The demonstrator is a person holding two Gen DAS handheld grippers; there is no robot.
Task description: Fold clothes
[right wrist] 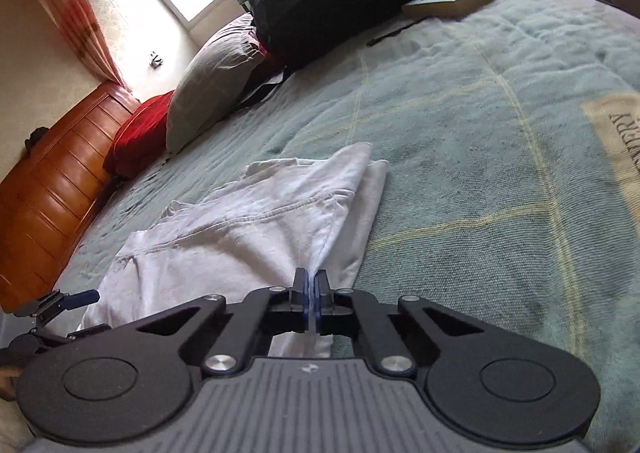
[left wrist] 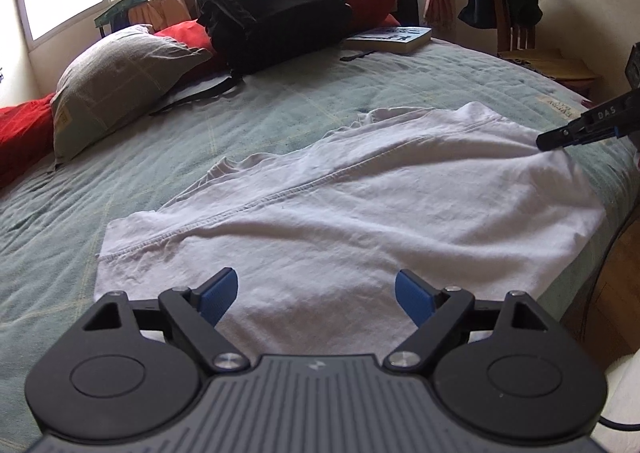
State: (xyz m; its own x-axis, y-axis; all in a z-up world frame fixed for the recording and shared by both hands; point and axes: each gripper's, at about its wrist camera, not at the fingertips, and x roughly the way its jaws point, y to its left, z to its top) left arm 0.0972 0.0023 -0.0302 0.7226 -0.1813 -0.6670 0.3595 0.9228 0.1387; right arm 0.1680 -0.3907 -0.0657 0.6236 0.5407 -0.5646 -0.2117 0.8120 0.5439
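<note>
A white garment (left wrist: 360, 205) lies partly folded on the green bedspread (left wrist: 240, 125), its stitched hem running diagonally. My left gripper (left wrist: 316, 293) hovers open over the garment's near edge, blue pads wide apart with only cloth below them. My right gripper (right wrist: 312, 289) is shut on a pinch of the white garment (right wrist: 248, 237) at its edge, and the fabric rises in a ridge toward the pads. In the left wrist view the right gripper (left wrist: 554, 139) shows at the far right, its tip on the cloth. In the right wrist view the left gripper (right wrist: 76, 313) appears at lower left, open.
A black backpack (left wrist: 272, 13), a book (left wrist: 392, 39), a grey pillow (left wrist: 120, 81) and red cushions (left wrist: 24, 129) crowd the head of the bed. A wooden chair (left wrist: 532, 49) draped with dark clothing stands to the right. An orange wooden headboard (right wrist: 52, 189) lies left.
</note>
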